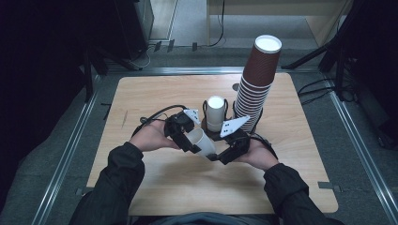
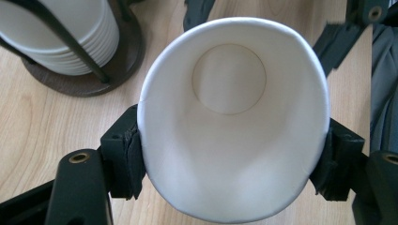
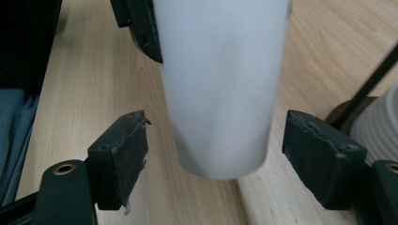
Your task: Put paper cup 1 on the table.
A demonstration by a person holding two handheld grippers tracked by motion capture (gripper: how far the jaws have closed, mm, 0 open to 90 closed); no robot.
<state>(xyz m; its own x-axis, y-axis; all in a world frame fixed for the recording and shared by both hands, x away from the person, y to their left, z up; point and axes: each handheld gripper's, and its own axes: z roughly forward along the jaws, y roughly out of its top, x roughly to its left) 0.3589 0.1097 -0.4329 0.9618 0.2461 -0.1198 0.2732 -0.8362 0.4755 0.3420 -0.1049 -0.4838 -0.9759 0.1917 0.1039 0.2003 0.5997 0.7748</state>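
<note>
White paper cup [image 2: 233,117] empty, pinched and squashed oval at its rim by left tongs [image 1: 193,140], held above bench [image 1: 155,178] centre, right tongs [image 3: 230,159] spread wide either side of cup base without touching, brown cup stack [image 1: 256,84] at 1 o'clock, holder with white cups [image 1: 215,113] at 12 o'clock

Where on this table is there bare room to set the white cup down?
Bare wood lies left of the left tongs out to the table edge, and along the near edge between the sleeves. The far left corner is free too. It is crowded mid-right, where the white cup, the cup holder and the brown cup stack bunch together.
</note>
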